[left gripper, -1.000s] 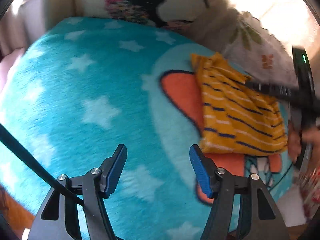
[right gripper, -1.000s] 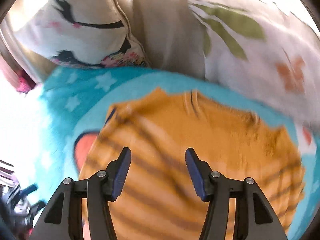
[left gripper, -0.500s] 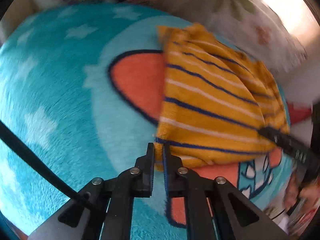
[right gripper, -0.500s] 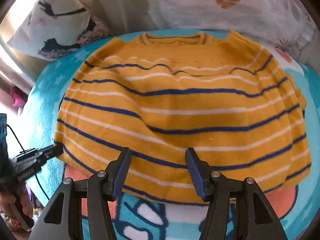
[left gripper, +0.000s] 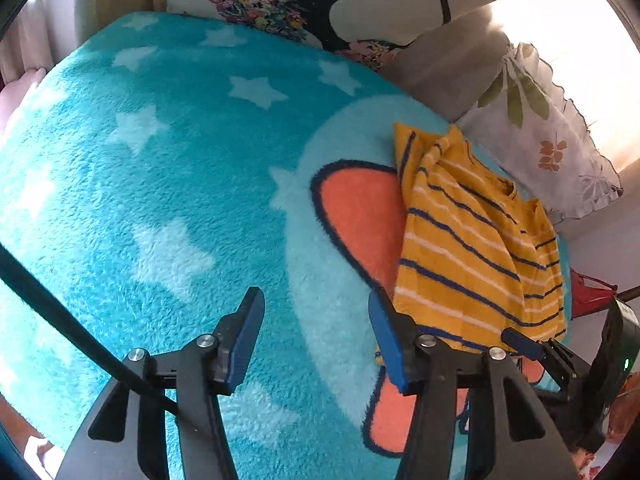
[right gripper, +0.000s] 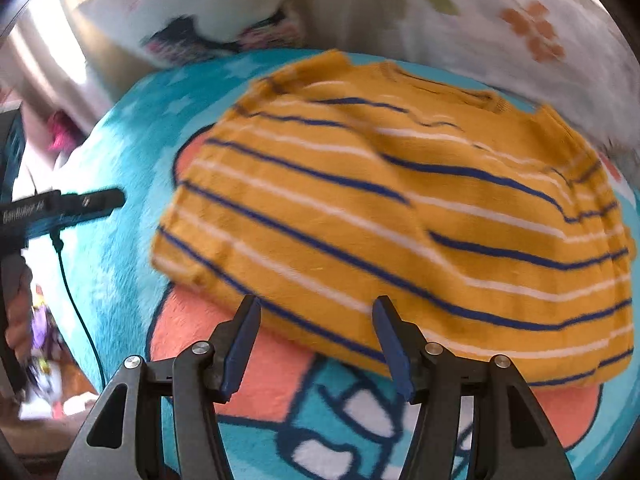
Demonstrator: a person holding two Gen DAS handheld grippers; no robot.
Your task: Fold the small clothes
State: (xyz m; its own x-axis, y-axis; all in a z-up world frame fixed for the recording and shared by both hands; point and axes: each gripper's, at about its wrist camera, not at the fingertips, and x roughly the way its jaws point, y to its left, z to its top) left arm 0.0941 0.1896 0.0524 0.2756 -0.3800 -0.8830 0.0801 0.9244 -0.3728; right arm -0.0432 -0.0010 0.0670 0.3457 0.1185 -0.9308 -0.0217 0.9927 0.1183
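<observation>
The striped jumper (right gripper: 400, 216) lies folded on the blue blanket (left gripper: 180, 200), near the pillows (left gripper: 552, 148). The left gripper (left gripper: 316, 336) has just opened its jaws, nothing between them; the right gripper (right gripper: 316, 344) hangs with jaws apart over the hem. A pinch there might catch only the top layer and undo the fold. The jumper's underside is hidden, and the right view is blurred.

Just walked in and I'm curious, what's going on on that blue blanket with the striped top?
A person is folding a small yellow striped sweater with handheld tongs. It lies partly folded on a turquoise star blanket. The left tongs have just been opening and hold nothing, poised beside the sweater's near corner. The right tongs are open over its bottom hem, not gripping it. Pillows sit behind.
</observation>
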